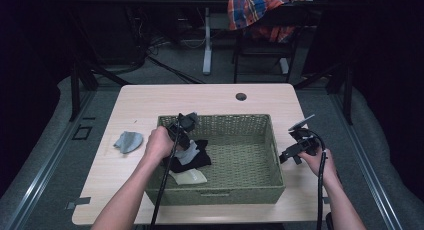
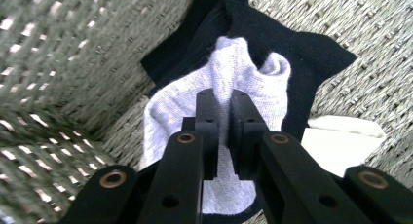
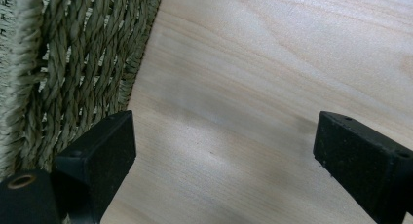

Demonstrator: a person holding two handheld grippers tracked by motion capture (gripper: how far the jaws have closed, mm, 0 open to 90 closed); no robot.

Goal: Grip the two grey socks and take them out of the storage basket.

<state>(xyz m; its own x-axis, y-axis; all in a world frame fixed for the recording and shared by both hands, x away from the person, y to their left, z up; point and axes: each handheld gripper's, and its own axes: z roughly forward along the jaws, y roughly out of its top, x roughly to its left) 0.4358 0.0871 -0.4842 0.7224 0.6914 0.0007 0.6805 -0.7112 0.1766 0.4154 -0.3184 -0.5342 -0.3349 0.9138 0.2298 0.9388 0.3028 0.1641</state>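
You have one basket [image 1: 227,122] on the table [image 1: 150,97]. I count four socks: three in the basket near its left wall, and one grey sock [image 1: 128,141] out on the tabletop, by the table's left edge. In the basket, a pale sock [image 2: 224,83] lies on top of a black sock [image 2: 311,58], and a cream sock [image 1: 189,177] sits beside them, closer to the basket's front wall.

Your left gripper [image 2: 222,102] is pinched tight on a fold of the pale sock. That sock runs away from your jaws toward the basket's back wall, with its bunched end farthest off.

Your right gripper [image 3: 221,156] has its jaws wide apart over bare tabletop, just right of the basket.

I see no words or labels anywhere.
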